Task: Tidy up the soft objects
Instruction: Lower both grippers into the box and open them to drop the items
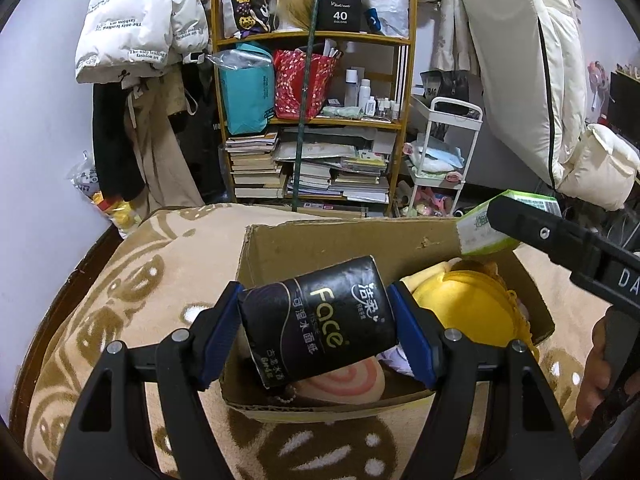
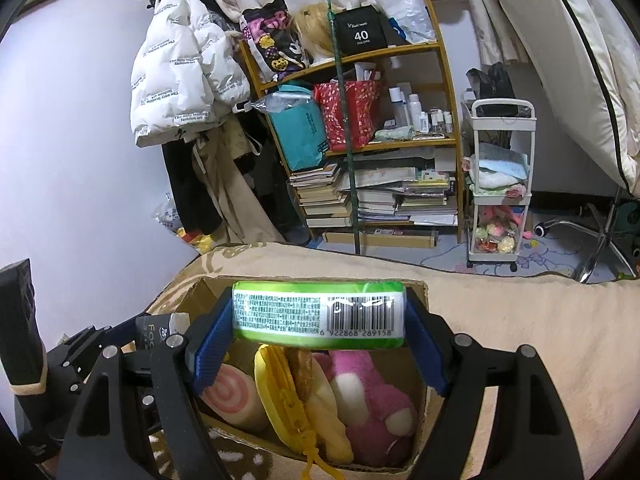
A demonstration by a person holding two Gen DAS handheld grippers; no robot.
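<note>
My left gripper (image 1: 318, 330) is shut on a black tissue pack (image 1: 320, 320) marked "Face" and holds it over the near left part of an open cardboard box (image 1: 344, 240). My right gripper (image 2: 320, 340) is shut on a green and white tissue pack (image 2: 318, 314) and holds it above the same box (image 2: 418, 292). That pack also shows in the left wrist view (image 1: 492, 224) at the box's far right corner. In the box lie a yellow zip pouch (image 2: 284, 396), a pink plush (image 2: 372, 400) and a pink-swirl cushion (image 2: 232, 396).
The box sits on a beige and brown patterned blanket (image 1: 160, 264). Behind stand a cluttered wooden shelf (image 1: 312, 120) with books and bags, hanging coats (image 1: 132, 24), a white trolley (image 2: 500, 184) and a chair base (image 2: 592, 240).
</note>
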